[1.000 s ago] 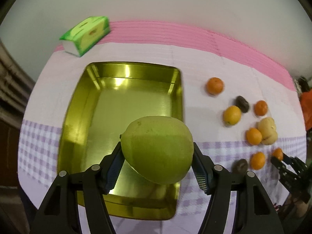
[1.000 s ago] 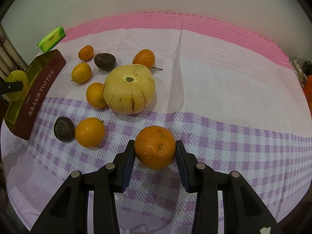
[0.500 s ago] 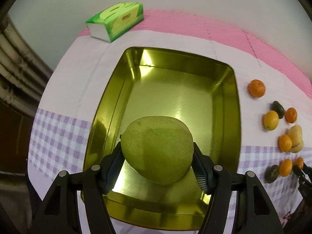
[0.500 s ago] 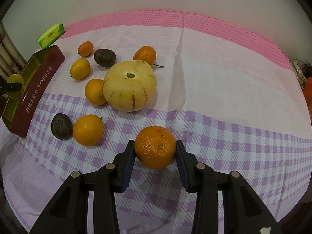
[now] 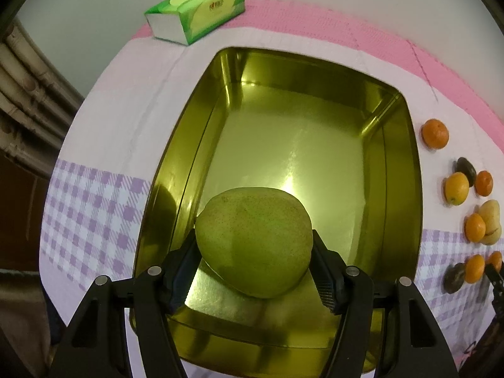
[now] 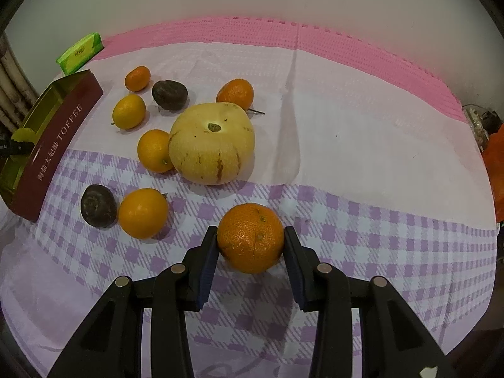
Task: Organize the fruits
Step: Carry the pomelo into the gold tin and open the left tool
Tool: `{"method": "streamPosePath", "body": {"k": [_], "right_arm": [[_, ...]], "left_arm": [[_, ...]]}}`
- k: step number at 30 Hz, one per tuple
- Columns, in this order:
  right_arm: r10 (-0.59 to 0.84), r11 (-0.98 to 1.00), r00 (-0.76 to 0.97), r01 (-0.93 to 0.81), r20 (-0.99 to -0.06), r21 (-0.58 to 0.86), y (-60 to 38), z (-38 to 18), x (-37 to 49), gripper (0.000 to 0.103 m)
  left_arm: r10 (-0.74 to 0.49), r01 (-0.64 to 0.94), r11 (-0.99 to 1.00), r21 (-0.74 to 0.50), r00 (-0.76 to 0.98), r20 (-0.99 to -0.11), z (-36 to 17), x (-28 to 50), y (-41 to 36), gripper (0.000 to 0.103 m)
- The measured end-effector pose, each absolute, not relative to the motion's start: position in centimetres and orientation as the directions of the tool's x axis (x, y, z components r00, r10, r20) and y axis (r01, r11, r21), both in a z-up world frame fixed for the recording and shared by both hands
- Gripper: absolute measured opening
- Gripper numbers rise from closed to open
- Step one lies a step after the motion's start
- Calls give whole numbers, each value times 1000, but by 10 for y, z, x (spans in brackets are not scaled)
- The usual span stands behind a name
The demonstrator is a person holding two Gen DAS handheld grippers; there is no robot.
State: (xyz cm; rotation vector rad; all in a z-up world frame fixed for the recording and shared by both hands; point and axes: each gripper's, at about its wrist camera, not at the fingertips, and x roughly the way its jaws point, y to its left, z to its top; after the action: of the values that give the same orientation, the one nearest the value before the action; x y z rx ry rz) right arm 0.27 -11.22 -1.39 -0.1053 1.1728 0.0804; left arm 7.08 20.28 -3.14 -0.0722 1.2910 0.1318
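The left hand-held gripper grips the pear directly above the tin, near its front wall. The right hand-held gripper clamps an orange over the table.

A worktop under a pink and purple-checked cloth carries a gold tin, a green tissue pack, a pale melon, oranges and dark fruits.
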Motion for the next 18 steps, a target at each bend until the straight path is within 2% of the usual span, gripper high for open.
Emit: {"method": "streamPosePath", "body": {"k": [18], "right_arm": [[17,985,411,-164,-911,-56,-85,17,0,37]], "left_arm": [[39,-151,989,-9,318,-947,-22,63,216,68]]}}
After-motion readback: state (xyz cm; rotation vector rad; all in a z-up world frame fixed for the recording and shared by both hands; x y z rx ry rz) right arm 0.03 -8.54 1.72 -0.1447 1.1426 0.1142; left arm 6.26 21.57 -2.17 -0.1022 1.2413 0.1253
